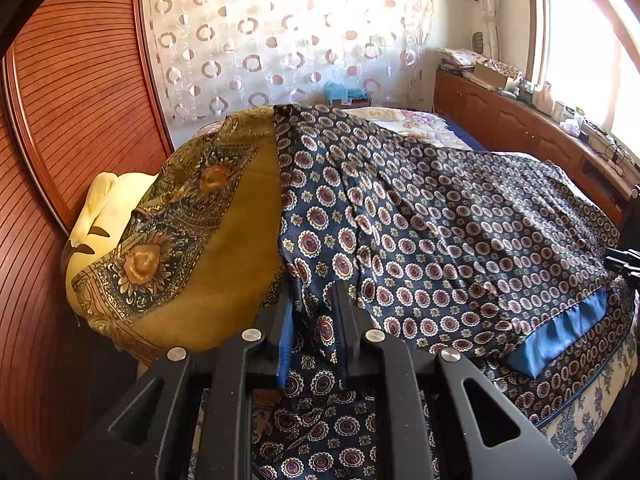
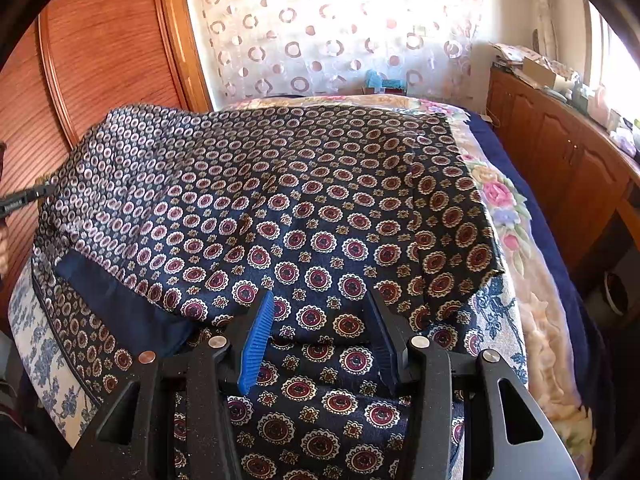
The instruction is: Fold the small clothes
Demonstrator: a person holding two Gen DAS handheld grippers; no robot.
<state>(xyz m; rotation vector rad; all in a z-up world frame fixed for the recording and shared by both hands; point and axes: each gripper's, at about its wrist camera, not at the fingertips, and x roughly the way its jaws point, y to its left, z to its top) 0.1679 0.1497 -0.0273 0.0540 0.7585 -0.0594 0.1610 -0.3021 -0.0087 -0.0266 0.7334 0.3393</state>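
Observation:
A navy cloth with red-and-cream medallions is spread over the bed, with a plain blue hem band turned up near its front edge. My left gripper is shut on a bunched fold at the cloth's left edge, the fabric pinched between the blue pads. In the right wrist view the same cloth fills the bed. My right gripper stands open over its near edge, the fabric lying flat between and under the fingers. The left gripper's tip shows at that view's far left.
A mustard scarf with sunflower print drapes over a cream pillow left of the cloth. Under the cloth lie a blue-floral sheet and a rose-patterned blanket. A slatted wooden wardrobe stands left, a cluttered low cabinet right.

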